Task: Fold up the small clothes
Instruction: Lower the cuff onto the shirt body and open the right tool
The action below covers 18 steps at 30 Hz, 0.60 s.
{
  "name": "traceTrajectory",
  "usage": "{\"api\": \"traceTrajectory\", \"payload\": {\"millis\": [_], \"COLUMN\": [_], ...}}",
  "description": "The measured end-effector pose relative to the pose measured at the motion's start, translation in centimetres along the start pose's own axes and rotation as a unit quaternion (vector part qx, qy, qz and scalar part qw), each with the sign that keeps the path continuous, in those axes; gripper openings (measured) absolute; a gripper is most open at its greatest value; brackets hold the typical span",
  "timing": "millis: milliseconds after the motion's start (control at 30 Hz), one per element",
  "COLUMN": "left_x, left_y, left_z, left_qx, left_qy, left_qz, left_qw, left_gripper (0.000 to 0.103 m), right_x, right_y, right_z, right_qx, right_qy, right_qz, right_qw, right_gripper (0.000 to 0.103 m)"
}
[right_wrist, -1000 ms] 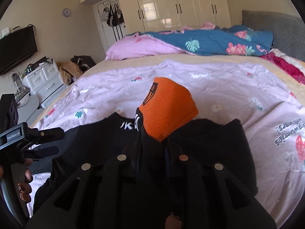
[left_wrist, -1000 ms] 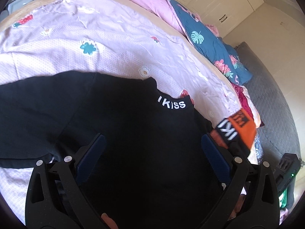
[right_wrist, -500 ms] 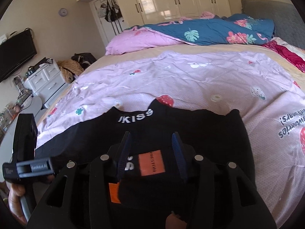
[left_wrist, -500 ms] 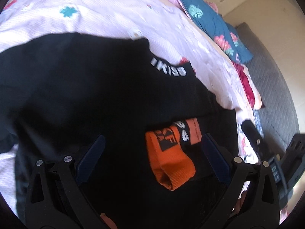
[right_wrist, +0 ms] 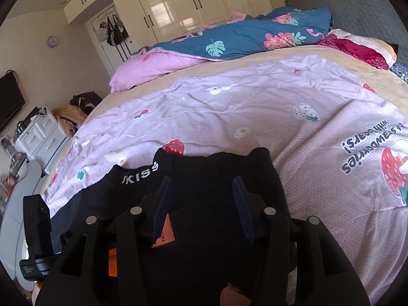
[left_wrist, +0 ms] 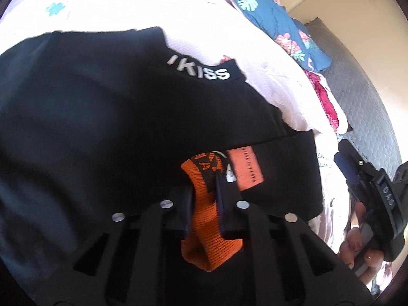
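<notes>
A black garment (left_wrist: pixel 97 127) with white "KISS" lettering lies spread on the bed; it also shows in the right wrist view (right_wrist: pixel 219 178). An orange and black sleeve cuff (left_wrist: pixel 206 219) lies folded onto it. My left gripper (left_wrist: pixel 204 186) is shut on that orange cuff. An orange label patch (left_wrist: pixel 244 169) sits just beyond it. My right gripper (right_wrist: pixel 202 196) is open and empty above the black garment, with the orange patch (right_wrist: pixel 163 234) under its left finger. The right gripper also shows at the right edge of the left wrist view (left_wrist: pixel 377 191).
A pink strawberry-print sheet (right_wrist: pixel 255 107) covers the bed. A blue floral duvet (right_wrist: pixel 244 38) and a pink quilt (right_wrist: pixel 158 68) are piled at the far side. A grey headboard (right_wrist: pixel 362 10) is at right, white drawers (right_wrist: pixel 43 135) at left.
My right gripper let go of the orange cuff after laying it on the black garment and opened. My left gripper moved in and shut on the cuff.
</notes>
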<state>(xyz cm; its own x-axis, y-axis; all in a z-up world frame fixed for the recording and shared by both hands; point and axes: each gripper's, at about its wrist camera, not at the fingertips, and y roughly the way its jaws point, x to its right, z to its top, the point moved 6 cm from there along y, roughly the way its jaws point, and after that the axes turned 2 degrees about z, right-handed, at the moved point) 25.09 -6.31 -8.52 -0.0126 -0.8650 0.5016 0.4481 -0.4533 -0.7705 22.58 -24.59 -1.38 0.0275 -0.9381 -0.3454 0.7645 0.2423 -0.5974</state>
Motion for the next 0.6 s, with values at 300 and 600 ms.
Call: {"api": "traceTrajectory", "payload": {"millis": [300,600], "left_x": [3.7,3.8], "left_y": [-5.5,-11.3], "left_z": [1.6,3.8], "left_qx": [0.074,0.155], "left_qy": [0.064,0.065], "left_qz": [-0.043,-0.041], "left_qw": [0.9943,0.9850], "left_gripper": [0.005,0.005], "right_x": [2.7,4.0], "right_y": [-1.0,-1.2], "right_z": [1.2,1.4], "right_qx": [0.020,0.027], "right_qy": [0.024,0.027], "right_qz": [-0.024,-0.049], "right_qw": [0.999,0.998], "right_gripper": [0.048,0.047]}}
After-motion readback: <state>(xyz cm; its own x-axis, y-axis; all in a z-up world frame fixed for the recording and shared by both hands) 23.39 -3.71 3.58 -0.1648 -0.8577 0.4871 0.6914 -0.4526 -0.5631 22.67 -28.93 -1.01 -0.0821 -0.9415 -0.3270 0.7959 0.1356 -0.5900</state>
